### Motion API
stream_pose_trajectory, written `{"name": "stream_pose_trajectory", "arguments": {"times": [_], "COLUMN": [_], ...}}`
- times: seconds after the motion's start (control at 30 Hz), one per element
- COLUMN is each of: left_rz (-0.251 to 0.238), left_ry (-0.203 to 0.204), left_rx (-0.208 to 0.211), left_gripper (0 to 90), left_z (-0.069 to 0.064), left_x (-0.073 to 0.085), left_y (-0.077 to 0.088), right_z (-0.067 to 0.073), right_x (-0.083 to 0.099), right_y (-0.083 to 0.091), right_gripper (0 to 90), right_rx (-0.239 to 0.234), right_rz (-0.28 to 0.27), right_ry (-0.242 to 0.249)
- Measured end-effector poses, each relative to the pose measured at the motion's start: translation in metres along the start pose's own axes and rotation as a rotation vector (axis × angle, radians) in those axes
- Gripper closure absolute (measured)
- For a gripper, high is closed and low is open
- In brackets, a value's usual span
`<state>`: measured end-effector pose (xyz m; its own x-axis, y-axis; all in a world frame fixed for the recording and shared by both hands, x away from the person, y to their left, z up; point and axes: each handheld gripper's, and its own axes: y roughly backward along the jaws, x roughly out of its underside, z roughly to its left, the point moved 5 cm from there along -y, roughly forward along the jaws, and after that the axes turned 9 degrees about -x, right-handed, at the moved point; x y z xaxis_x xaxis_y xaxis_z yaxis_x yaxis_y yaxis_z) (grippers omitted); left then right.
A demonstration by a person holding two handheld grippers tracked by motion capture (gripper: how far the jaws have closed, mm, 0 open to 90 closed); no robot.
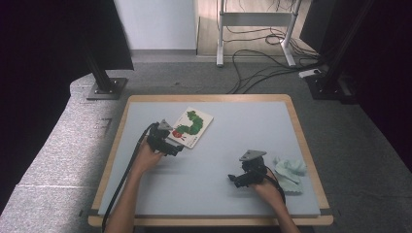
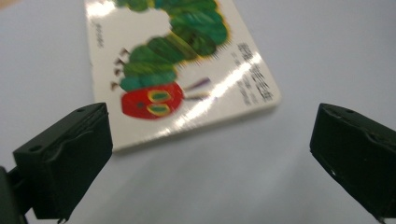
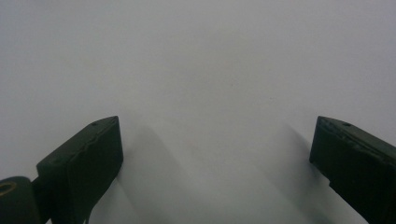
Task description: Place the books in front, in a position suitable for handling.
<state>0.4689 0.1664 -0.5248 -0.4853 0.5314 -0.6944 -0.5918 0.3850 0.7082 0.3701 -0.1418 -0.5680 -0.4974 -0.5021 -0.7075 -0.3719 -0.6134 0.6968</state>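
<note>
A white board book with a green caterpillar and red head on its cover lies flat on the grey mat, left of centre. My left gripper hovers at the book's near corner, open, nothing between its jaws. In the left gripper view the book lies just beyond the wide-apart jaws of that gripper. My right gripper sits low over bare mat near the front right, open and empty; the right gripper view has it over plain grey surface.
A crumpled pale green cloth lies on the mat just right of my right hand. The grey mat covers a wooden table. Beyond the table are stand bases, cables and a white desk frame on the floor.
</note>
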Motion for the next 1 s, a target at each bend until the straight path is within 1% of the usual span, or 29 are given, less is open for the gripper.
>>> {"name": "stream_pose_trajectory", "arguments": {"times": [0.03, 0.07, 0.13, 0.17, 0.2, 0.23, 0.3, 0.33, 0.43, 0.47, 0.57, 0.63, 0.7, 0.77, 0.8, 0.83, 0.9, 1.0], "left_rz": [0.006, 0.028, 0.048, 0.039, 0.014, -0.001, -0.009, -0.005, 0.021, 0.028, 0.038, 0.045, 0.056, 0.057, 0.056, 0.065, 0.065, 0.080], "left_ry": [0.015, 0.023, 0.000, -0.007, 0.010, 0.036, 0.074, 0.080, 0.097, 0.099, 0.088, 0.087, 0.083, 0.064, 0.059, 0.047, 0.051, 0.023], "left_rx": [0.012, 0.015, -0.010, -0.023, -0.021, -0.008, 0.014, 0.017, 0.003, 0.005, 0.010, 0.022, 0.048, 0.049, 0.060, 0.044, 0.040, 0.029], "left_gripper": [0.0, 0.0, 0.0, 0.0, 0.0, 0.0, 0.0, 0.0, 0.0, 0.0, 0.0, 0.0, 0.0, 0.0, 0.0, 0.0, 0.0, 0.0], "left_z": [0.002, 0.006, 0.010, 0.012, 0.013, 0.015, 0.020, 0.022, 0.028, 0.029, 0.029, 0.029, 0.028, 0.026, 0.024, 0.022, 0.020, 0.015], "left_x": [0.000, 0.000, -0.001, -0.002, -0.004, -0.004, -0.003, -0.002, 0.004, 0.006, 0.008, 0.010, 0.013, 0.013, 0.012, 0.012, 0.012, 0.012], "left_y": [-0.002, -0.006, -0.012, -0.014, -0.017, -0.019, -0.024, -0.025, -0.032, -0.035, -0.040, -0.043, -0.046, -0.046, -0.046, -0.046, -0.046, -0.046], "right_z": [0.000, 0.000, 0.001, 0.002, 0.002, 0.002, 0.003, 0.003, 0.005, 0.006, 0.008, 0.009, 0.011, 0.011, 0.011, 0.010, 0.008, 0.003], "right_x": [0.000, 0.000, -0.001, -0.001, -0.002, -0.003, -0.005, -0.007, -0.011, -0.014, -0.020, -0.024, -0.027, -0.030, -0.031, -0.032, -0.035, -0.039], "right_y": [0.000, 0.000, -0.001, -0.001, -0.001, -0.002, -0.003, -0.005, -0.007, -0.009, -0.014, -0.016, -0.019, -0.021, -0.021, -0.022, -0.023, -0.024], "right_gripper": [2.4, 2.6, 3.3, 4.1, 4.6, 5.0, 5.1, 5.2, 5.3, 5.3, 5.6, 5.8, 6.1, 6.3, 6.4, 6.5, 6.7, 6.7], "right_rx": [-0.001, -0.002, -0.005, -0.009, -0.010, -0.011, -0.014, -0.016, -0.023, -0.029, -0.038, -0.043, -0.050, -0.054, -0.059, -0.058, -0.061, -0.066], "right_rz": [0.000, 0.000, 0.005, 0.005, 0.005, 0.005, 0.006, 0.003, 0.000, -0.001, -0.002, -0.004, -0.007, -0.003, -0.002, -0.006, -0.012, -0.028], "right_ry": [0.002, 0.003, 0.005, 0.009, 0.009, 0.009, 0.012, 0.016, 0.021, 0.027, 0.031, 0.034, 0.041, 0.045, 0.050, 0.048, 0.041, 0.031]}}
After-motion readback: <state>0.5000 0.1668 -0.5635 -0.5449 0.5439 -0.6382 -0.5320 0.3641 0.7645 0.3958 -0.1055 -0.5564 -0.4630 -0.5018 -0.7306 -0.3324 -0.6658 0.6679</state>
